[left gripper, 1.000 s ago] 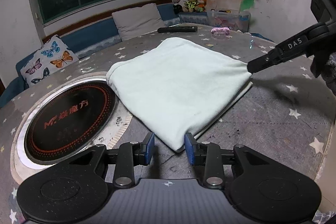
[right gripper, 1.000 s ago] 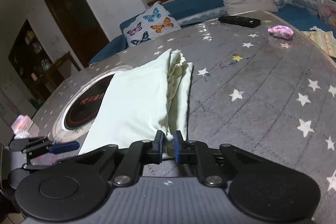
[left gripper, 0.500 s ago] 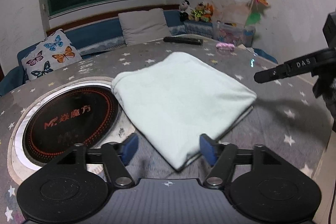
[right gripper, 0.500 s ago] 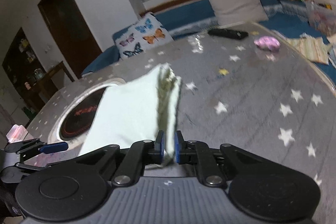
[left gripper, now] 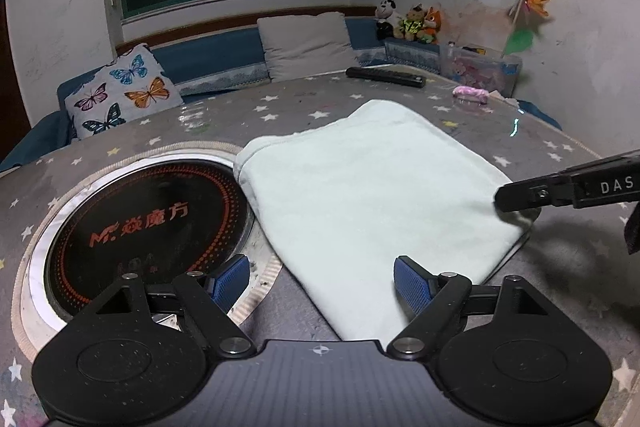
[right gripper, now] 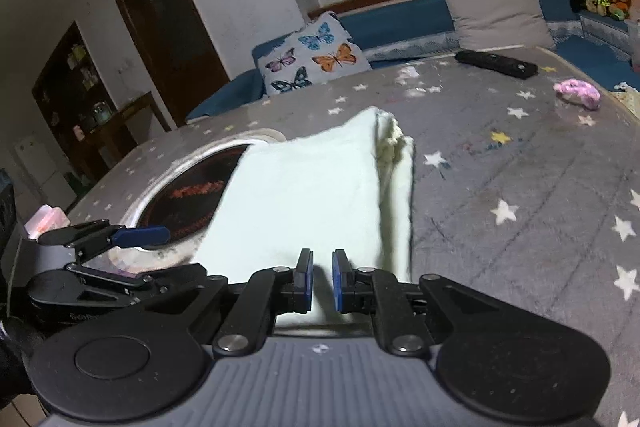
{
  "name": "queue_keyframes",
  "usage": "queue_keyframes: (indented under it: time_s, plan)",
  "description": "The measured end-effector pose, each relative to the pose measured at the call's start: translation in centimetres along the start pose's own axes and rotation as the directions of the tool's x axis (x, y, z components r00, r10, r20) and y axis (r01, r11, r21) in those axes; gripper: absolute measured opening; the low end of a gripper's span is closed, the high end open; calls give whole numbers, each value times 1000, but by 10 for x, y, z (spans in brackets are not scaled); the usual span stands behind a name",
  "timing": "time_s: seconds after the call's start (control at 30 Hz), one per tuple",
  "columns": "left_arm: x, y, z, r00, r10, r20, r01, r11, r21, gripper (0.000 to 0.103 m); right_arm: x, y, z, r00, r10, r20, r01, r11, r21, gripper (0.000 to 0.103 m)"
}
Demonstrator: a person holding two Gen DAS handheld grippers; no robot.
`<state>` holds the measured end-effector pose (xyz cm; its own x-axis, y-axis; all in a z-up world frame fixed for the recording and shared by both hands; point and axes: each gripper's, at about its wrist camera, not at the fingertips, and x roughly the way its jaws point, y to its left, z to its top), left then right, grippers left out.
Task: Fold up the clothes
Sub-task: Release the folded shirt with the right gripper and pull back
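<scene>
A pale green folded garment [left gripper: 360, 195] lies flat on the grey star-patterned table [left gripper: 560, 307]; it also shows in the right wrist view [right gripper: 304, 195]. My left gripper [left gripper: 322, 279] is wide open, its blue pads on either side of the garment's near corner, holding nothing. My right gripper [right gripper: 322, 279] has its jaws slightly apart just above the garment's near edge, with cloth visible in the gap but not clamped. In the left wrist view the right gripper [left gripper: 504, 197] sits at the garment's right corner.
A round black induction hob [left gripper: 136, 223] is set into the table left of the garment. A black remote [left gripper: 384, 77] and a pink object [left gripper: 470, 93] lie at the far side. A sofa with a butterfly cushion [left gripper: 120, 95] stands behind the table.
My left gripper opened wide and let go of the garment's near corner. My right gripper's jaws parted from the cloth edge. The garment settled flat on the table.
</scene>
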<state>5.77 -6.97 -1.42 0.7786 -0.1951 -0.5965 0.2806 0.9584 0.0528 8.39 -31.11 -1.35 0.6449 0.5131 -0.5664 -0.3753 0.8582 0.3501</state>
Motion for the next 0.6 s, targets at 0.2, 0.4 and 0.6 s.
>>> queue_keyframes:
  time_s: [0.2, 0.4, 0.6]
  plan:
    - [5, 3, -5, 1000, 7, -25, -7, 1000, -10, 81, -4, -14, -10, 999, -30, -16, 30, 999, 40, 10]
    - [6, 4, -7, 999, 9, -32, -10, 1000, -13, 81, -6, -18, -15, 999, -32, -21, 33, 998, 48, 10]
    - [6, 4, -8, 999, 10, -35, -11, 1000, -14, 82, -10, -21, -14, 999, -42, -21, 43, 998, 55, 10]
